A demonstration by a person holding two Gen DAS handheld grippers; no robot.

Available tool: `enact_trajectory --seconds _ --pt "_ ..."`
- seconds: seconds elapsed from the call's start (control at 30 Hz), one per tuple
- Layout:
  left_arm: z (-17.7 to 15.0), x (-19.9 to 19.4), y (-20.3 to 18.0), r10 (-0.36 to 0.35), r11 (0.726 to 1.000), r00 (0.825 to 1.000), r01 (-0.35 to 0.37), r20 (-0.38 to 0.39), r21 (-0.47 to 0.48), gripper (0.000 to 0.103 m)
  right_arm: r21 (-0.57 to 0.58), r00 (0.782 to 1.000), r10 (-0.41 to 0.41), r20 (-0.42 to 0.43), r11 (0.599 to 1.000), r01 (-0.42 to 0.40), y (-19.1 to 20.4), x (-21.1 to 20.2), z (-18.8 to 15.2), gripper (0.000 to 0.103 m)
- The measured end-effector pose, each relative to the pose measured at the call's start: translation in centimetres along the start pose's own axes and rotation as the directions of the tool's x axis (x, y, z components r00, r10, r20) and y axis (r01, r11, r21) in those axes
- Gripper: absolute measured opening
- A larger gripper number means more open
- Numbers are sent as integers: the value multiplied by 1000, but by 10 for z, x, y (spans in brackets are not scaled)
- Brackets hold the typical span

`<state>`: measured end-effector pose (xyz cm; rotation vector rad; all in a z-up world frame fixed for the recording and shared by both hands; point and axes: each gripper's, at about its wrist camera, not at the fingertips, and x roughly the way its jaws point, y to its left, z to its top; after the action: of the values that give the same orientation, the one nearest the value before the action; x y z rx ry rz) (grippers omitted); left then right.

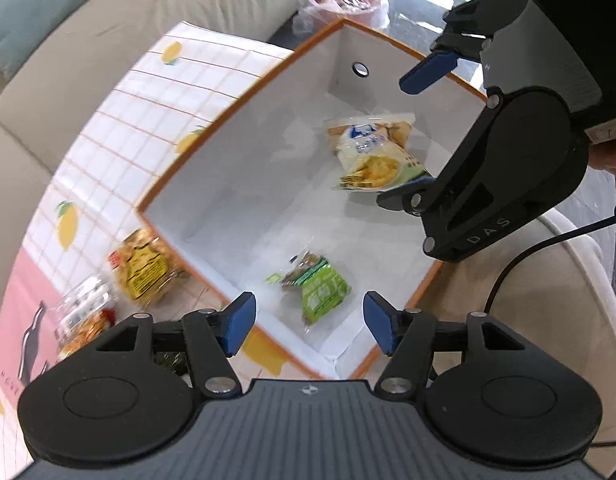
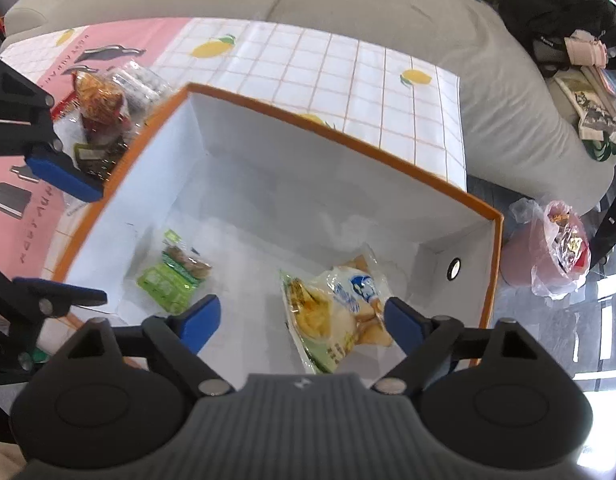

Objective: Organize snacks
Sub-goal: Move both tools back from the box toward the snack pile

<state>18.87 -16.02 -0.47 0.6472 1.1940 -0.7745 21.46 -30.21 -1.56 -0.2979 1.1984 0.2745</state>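
Left claw (image 1: 310, 326) at the bottom of its own view, blue pads spread wide, gripping nothing; green snack packet (image 1: 318, 290) lying free on the box floor just beyond the gap. Right claw (image 2: 303, 320) likewise gaping wide at the bottom of its view, empty; white-and-yellow snack bag (image 2: 340, 312) resting on the box floor between and beyond the pads, right pad close beside the bag's edge, contact impossible to tell.

Orange-rimmed white box (image 1: 235, 120) filling the centre of both views, open-topped, with a round metal eyelet (image 1: 360, 68) in one end wall. Both packets inside and well apart: green one toward the lower centre of the left view, white-and-yellow one toward the upper right, partly behind the right claw's black body.

Outside the box, on the lemon-print gridded cloth (image 1: 119, 120) covering the bench: a yellow-labelled snack bag (image 1: 143, 272) just beside the box wall at lower left of the left view, and a clear plastic pack with orange contents (image 1: 87, 320) near it. In the right view, more snacks heaped at upper left, among them a reddish-brown bag (image 2: 99, 100). Beige sofa (image 2: 348, 0) behind; pink bin lined with a plastic bag (image 2: 556, 256) on the floor at right.
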Motion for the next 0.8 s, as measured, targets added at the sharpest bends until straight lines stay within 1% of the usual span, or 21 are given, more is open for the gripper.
enact_trajectory --seconds 0.17,0.23,0.4,0.47,0.57,0.67,0.73,0.8 --pt "-21 -30 7 33 999 999 -32 36 -43 73 -30 999 3 38 1000 -2 23 -25 2 93" --pt "-33 -43 12 50 996 997 -45 64 -71 74 -40 998 3 59 999 0 35 -35 1 94" --pt "-70 -63 20 109 981 987 -87 120 -174 77 -20 994 21 111 1000 -19 61 -53 -3 97" --pt "-85 -67 25 139 968 981 -106 136 -225 77 3 991 22 131 1000 -23 71 -56 -6 97" --pt "-116 -71 34 182 940 970 -124 162 -317 77 30 982 22 186 999 -28 90 -61 -10 97" --pt "-142 -73 45 184 909 965 -95 186 -406 77 70 968 63 244 994 -82 107 -62 -14 96" --pt "-158 -74 54 183 887 964 -77 193 -455 77 95 958 84 275 989 -114 119 -61 -14 91" --pt "-173 -69 65 186 869 966 -76 179 -489 77 96 947 93 307 987 -128 133 -60 -14 86"
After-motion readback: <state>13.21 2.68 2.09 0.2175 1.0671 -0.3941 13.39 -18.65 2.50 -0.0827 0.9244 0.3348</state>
